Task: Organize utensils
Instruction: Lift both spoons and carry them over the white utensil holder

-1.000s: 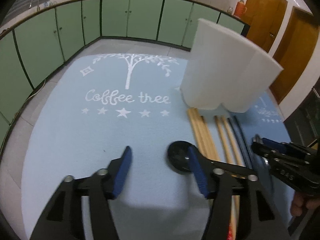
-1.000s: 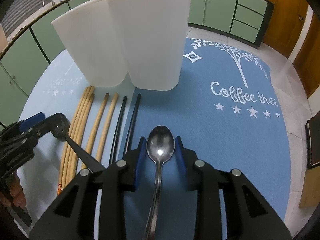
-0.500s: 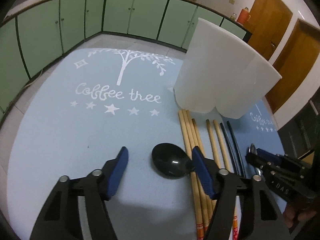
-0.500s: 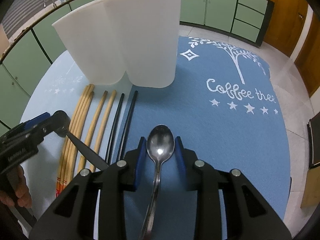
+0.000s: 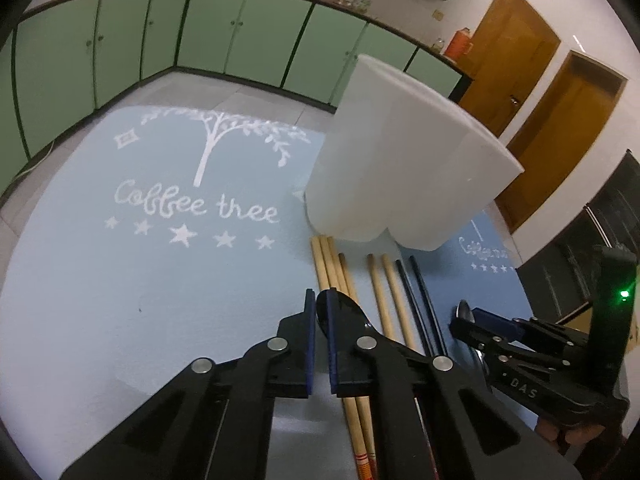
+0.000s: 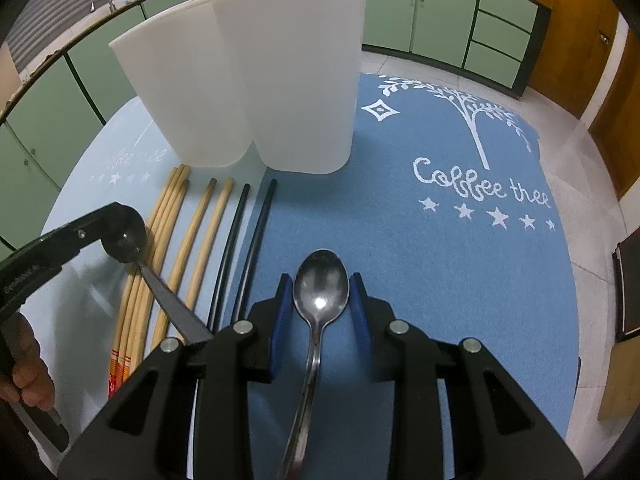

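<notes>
My left gripper [image 5: 320, 308] is shut on the bowl of a black spoon [image 5: 344, 316], which also shows in the right wrist view [image 6: 126, 238] with its handle slanting down to the right. My right gripper [image 6: 320, 292] holds a metal spoon [image 6: 320, 284] between its blue pads, bowl forward, above the blue mat [image 6: 440, 280]. A white two-compartment holder [image 6: 256, 80] stands upright at the back of the mat; it also shows in the left wrist view [image 5: 400, 176]. Wooden chopsticks [image 6: 188, 232] and black chopsticks [image 6: 248, 240] lie in front of it.
The mats lie on a floor ringed by green cabinets [image 5: 120, 48]. Wooden doors [image 5: 560, 128] stand at the right. The right gripper's body [image 5: 540, 364] shows in the left wrist view, close beside the chopsticks [image 5: 384, 300].
My left gripper has closed on the black spoon's bowl; it was open around it before. My right gripper has kept its hold on the metal spoon and moved little.
</notes>
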The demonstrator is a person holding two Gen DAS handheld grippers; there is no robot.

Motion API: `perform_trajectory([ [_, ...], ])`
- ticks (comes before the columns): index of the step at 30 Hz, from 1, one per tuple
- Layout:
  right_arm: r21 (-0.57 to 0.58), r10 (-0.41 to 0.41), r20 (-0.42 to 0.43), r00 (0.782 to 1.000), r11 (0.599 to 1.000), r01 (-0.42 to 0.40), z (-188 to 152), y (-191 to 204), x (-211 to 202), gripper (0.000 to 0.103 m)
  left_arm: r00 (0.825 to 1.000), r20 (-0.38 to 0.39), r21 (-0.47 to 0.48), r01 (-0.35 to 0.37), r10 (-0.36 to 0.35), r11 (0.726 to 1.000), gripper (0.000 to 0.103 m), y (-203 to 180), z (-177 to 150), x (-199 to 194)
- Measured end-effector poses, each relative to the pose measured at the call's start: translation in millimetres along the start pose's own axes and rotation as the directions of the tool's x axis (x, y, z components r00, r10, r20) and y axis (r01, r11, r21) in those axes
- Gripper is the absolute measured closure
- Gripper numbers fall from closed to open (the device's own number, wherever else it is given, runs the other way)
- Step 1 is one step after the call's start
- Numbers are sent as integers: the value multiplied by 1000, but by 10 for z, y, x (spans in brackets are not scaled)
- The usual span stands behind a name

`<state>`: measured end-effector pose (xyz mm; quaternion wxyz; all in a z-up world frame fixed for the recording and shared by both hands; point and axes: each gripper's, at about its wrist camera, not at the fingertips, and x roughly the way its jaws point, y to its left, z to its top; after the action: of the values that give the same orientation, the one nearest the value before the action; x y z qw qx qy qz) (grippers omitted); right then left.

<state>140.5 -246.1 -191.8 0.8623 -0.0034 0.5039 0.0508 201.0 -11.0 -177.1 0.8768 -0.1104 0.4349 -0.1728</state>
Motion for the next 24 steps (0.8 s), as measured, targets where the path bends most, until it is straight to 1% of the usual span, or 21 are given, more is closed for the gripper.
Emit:
perform_trajectory([
  [3, 9, 11, 7, 1000, 1000, -11, 12, -29, -28, 75, 1000, 28, 10, -9, 9, 1000, 98, -8, 34, -79],
  [6, 11, 15, 41, 999, 1000, -16, 45, -63, -109, 75, 996, 89, 48, -33, 29, 998, 99, -79, 90, -215],
  [10, 14, 39, 109, 993, 999, -41, 115, -102, -278, 76, 984, 171, 132, -73, 50, 989, 99, -213, 172, -414],
  [14, 13, 60, 174, 983, 998, -63, 173, -129, -454, 76, 971, 233, 188, -105, 60, 976, 99, -363, 224, -569],
  [17, 21, 83, 233, 969, 996, -91, 242, -168, -617, 76, 959, 278, 215, -121, 59, 969, 99, -453, 265, -710],
  [22, 18, 78, 333, 940, 996, -89, 391, -244, -914, 76, 940, 335, 239, -150, 63, 959, 99, -579, 329, -889],
  [24, 16, 77, 369, 926, 996, -89, 489, -287, -1030, 76, 928, 365, 243, -170, 73, 955, 99, -614, 396, -975],
])
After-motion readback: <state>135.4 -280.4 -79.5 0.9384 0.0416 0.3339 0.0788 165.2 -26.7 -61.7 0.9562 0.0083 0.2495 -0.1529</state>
